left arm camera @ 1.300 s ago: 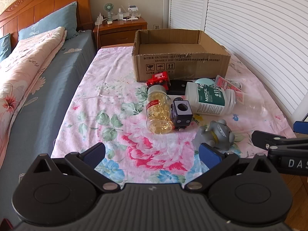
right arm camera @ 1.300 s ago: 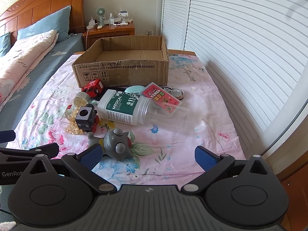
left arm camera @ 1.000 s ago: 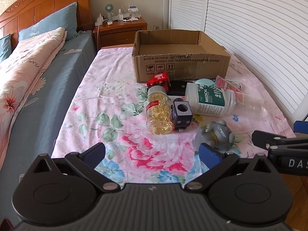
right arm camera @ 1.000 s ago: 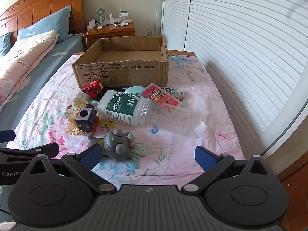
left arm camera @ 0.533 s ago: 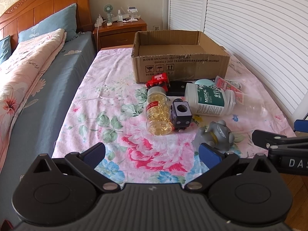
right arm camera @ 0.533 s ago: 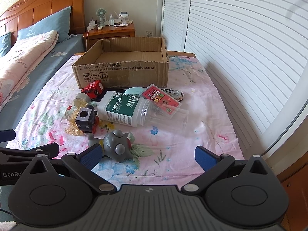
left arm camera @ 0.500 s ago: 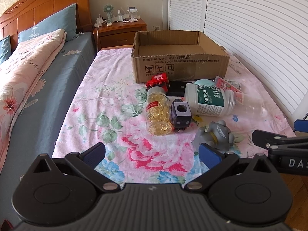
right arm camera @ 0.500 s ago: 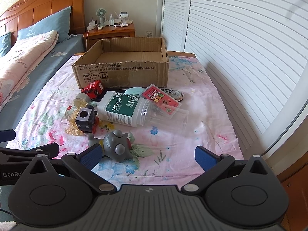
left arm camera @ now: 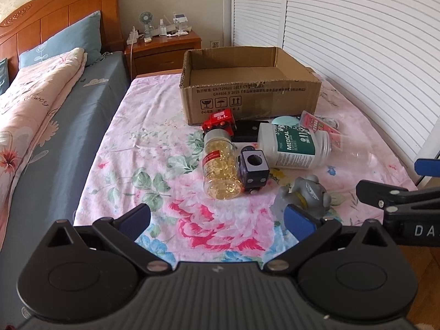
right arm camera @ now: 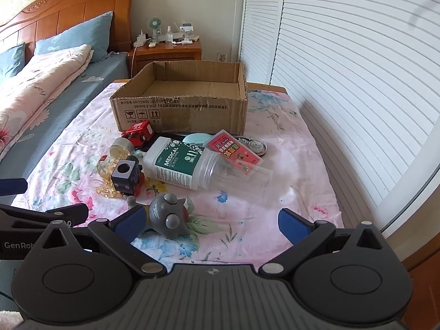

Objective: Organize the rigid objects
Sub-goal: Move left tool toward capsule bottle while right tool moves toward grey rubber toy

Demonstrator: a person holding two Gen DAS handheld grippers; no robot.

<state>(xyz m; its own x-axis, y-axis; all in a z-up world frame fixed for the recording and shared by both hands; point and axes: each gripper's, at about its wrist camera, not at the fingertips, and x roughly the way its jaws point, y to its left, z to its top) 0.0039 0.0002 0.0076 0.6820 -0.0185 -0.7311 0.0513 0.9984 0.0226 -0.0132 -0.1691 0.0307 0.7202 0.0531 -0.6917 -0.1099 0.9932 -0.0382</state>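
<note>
right wrist: round tin (right arm camera: pixel 254 145) visible | left wrist: tin hidden

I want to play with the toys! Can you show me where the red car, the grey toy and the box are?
red car (left arm camera: pixel 220 122): left wrist view, on its red roof.
grey toy (right arm camera: pixel 169 216): right wrist view, on its round grey body.
box (right arm camera: pixel 181 111): right wrist view, on its printed front wall.

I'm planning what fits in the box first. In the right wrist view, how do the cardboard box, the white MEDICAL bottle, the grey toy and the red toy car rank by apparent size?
Largest to smallest, as they look:
1. cardboard box
2. white MEDICAL bottle
3. grey toy, though it lies nearest the camera, so this is unsure
4. red toy car
</note>
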